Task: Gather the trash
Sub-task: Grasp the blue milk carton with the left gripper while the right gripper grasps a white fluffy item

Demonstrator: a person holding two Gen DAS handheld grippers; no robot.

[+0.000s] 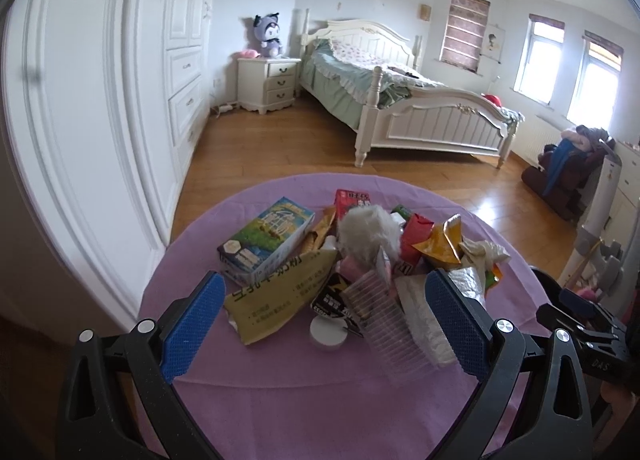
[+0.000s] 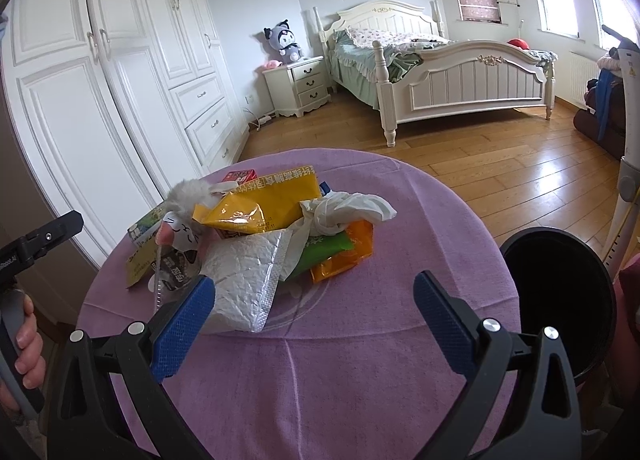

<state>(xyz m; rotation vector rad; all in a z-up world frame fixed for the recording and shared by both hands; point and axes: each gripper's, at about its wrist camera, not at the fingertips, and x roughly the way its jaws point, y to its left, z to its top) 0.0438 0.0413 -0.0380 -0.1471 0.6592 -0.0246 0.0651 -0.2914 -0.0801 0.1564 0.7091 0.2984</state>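
hovering wide open and empty, left gripper [image 1: 324, 314], right gripper [image 2: 314, 314], trash pile [image 2: 280, 228], labels in chinese, possibly milk

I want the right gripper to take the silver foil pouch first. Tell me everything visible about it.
The silver pouch is crinkled, shiny foil with a sealed, ribbed edge. It looks empty and flattened. It lies at the near edge of the trash pile on the purple tablecloth, partly under the white tissue and touching the green packet. The right gripper is open, with its left finger in front of the pouch's corner.
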